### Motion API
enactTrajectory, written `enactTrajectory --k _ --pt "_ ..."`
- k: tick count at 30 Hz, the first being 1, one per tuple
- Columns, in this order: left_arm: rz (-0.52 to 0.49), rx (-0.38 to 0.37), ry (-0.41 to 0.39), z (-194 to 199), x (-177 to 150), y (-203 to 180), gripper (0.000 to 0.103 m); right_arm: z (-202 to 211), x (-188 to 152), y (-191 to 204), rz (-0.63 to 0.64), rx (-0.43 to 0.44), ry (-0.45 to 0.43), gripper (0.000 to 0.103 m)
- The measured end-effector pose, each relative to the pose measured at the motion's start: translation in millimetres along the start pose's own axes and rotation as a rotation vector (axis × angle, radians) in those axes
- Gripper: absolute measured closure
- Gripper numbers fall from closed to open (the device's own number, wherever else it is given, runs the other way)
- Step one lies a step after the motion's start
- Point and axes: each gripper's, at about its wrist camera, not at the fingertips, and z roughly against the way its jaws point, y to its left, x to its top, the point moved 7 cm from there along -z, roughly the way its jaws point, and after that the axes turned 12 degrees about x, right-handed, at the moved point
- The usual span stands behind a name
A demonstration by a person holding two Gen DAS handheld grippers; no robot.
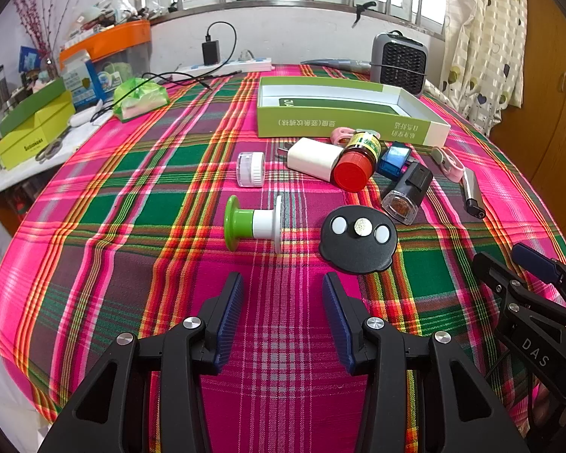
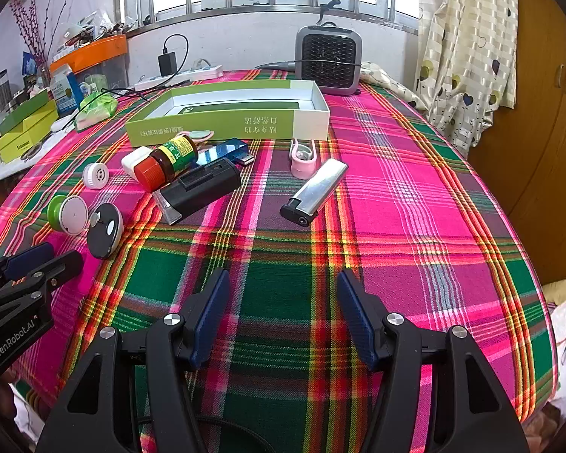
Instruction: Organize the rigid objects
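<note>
Plaid cloth (image 1: 132, 173) carries, from left: a green-white stamp (image 1: 253, 222), a black round disc (image 1: 358, 239), a red-capped bottle (image 1: 356, 162), perhaps a lighter (image 2: 315, 192). Behind them sits a green box (image 1: 343, 122). Left gripper (image 1: 283, 317) and right gripper (image 2: 283, 313) both gape wide, holding nothing.

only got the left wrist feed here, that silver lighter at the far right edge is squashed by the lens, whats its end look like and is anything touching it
Observer: In the right wrist view the silver lighter lies flat, its black cap end toward the camera, touching nothing.
Operator: the pink clip next to it?
Observer: The pink clip sits apart, just left of the lighter's far end, its open prongs toward the green box.
Operator: right gripper holding anything?
Observer: No. The right gripper is open and empty over bare tablecloth, short of the lighter.
</note>
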Motion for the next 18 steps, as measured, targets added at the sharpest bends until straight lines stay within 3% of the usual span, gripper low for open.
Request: enactTrajectory --k 13,18 --pt "-0.003 -0.006 0.0 -0.2 -0.1 1.1 0.061 0.1 0.1 0.1 0.0 0.0 0.0 0.043" --pt "-0.015 -0.066 0.012 4.8 1.3 6.1 0.061 -0.2 0.2 1.6 0.0 0.004 0.005 0.043"
